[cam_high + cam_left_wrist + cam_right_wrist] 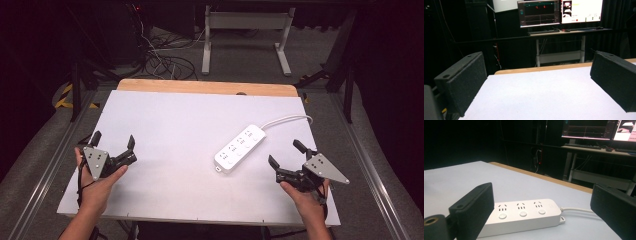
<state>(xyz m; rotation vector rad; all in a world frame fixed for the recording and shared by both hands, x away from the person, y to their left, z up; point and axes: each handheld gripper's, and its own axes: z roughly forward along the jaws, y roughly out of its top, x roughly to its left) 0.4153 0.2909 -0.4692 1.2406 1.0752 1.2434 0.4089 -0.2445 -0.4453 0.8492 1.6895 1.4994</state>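
Observation:
A white power strip [240, 148] with several sockets and round buttons lies slantwise on the white table [175, 125], right of centre, its white cable [287, 119] curling off toward the right edge. My right gripper [287, 154] is held open just to the strip's right, near the table's right front. In the right gripper view the strip [524, 216] lies ahead between the wide-apart jaws, untouched. My left gripper [114, 142] is open at the table's left front edge, with nothing between its fingers [464, 80].
A wooden strip [205, 87] runs along the table's far edge. Beyond it stand a white desk frame [245, 40] and loose cables [165, 60] on the floor. Monitors [560, 11] glow on a far desk. Metal rails flank the table.

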